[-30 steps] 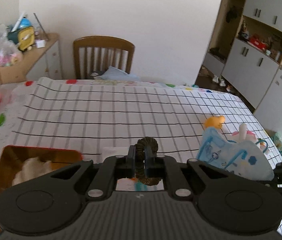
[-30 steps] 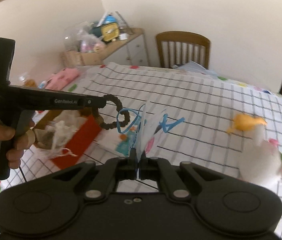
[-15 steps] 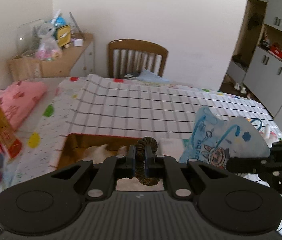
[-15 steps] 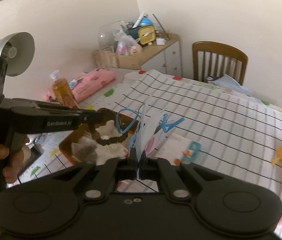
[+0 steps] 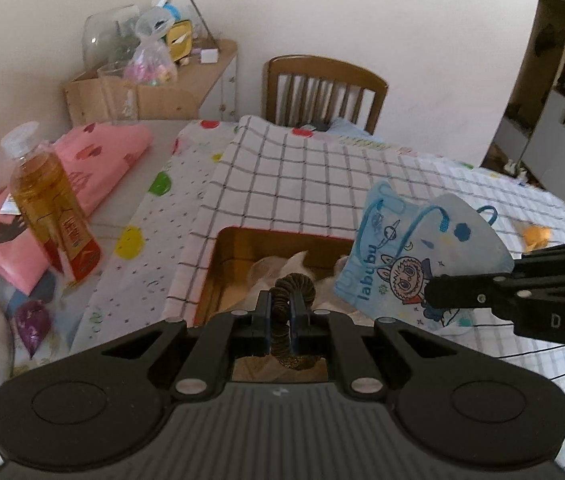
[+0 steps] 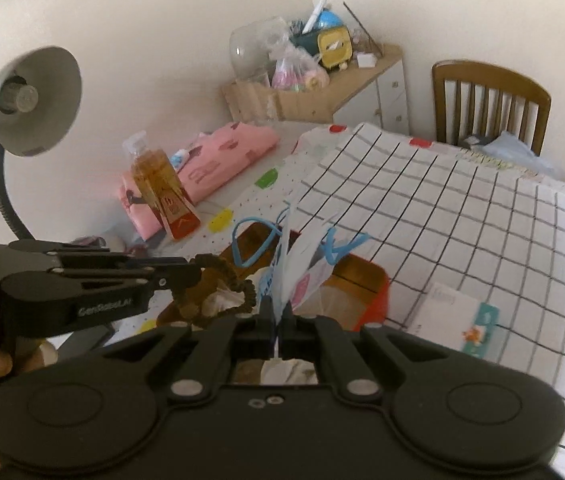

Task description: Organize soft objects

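My left gripper (image 5: 280,312) is shut on a brown ribbed hair scrunchie (image 5: 292,288), which hangs over the red-rimmed box (image 5: 212,272). The box has a golden inside and holds white soft items (image 5: 282,268). My right gripper (image 6: 278,314) is shut on a blue child's face mask (image 6: 302,268) with a cartoon print and blue ear loops, also held above the box (image 6: 376,292). In the left wrist view the mask (image 5: 414,256) hangs to the right of the scrunchie, pinched by the right gripper (image 5: 430,292). In the right wrist view the left gripper (image 6: 192,270) carries the scrunchie (image 6: 222,272) just left of the mask.
A bottle of amber liquid (image 5: 48,200) and folded pink cloth (image 5: 94,160) lie left of the box. A grey desk lamp (image 6: 34,100) stands at the far left. A wooden chair (image 5: 322,88) is behind the checked tablecloth. An orange toy (image 5: 536,236) and a small packet (image 6: 454,316) lie to the right.
Both grippers have swung left across the table with the scrunchie and the mask held, from near the toys to above the red box. The bottle and the lamp have come into view.
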`<state>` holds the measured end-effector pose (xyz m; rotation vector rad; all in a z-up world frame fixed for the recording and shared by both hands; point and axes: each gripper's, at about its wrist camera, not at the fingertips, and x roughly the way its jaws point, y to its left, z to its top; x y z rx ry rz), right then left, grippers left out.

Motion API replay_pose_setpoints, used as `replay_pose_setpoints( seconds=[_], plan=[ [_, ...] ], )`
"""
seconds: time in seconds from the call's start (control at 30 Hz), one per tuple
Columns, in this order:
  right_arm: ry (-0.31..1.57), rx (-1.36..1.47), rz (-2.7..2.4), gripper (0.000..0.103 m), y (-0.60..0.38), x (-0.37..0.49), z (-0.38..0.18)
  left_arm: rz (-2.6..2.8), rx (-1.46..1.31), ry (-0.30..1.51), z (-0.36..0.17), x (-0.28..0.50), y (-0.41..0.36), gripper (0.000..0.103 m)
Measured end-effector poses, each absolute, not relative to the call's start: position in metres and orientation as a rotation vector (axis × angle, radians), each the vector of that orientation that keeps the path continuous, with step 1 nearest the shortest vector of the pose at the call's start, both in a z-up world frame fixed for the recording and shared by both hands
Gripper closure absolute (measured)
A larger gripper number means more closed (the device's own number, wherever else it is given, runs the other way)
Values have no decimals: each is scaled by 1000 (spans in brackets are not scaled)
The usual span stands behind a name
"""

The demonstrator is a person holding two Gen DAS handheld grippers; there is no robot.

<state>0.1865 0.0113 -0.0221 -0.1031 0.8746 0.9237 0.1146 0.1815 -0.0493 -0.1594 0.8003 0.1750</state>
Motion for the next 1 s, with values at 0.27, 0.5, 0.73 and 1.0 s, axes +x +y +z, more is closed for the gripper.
replay_pose_setpoints(
  seconds=[0.27, 0.5, 0.73, 1.0],
  plan=[
    [974, -84, 947, 102, 35, 203, -55, 210, -196, 838, -71, 119, 197, 95],
    [1031, -137, 925, 102, 45, 212, -80, 217, -207, 898, -91, 128, 203, 95],
    [1053, -170, 918, 95, 47, 214, -91, 218, -223, 943, -106, 134, 206, 95],
    [1034, -219, 906, 82, 47, 211, -91, 212, -205, 977, -114, 138, 205, 92]
  ],
)
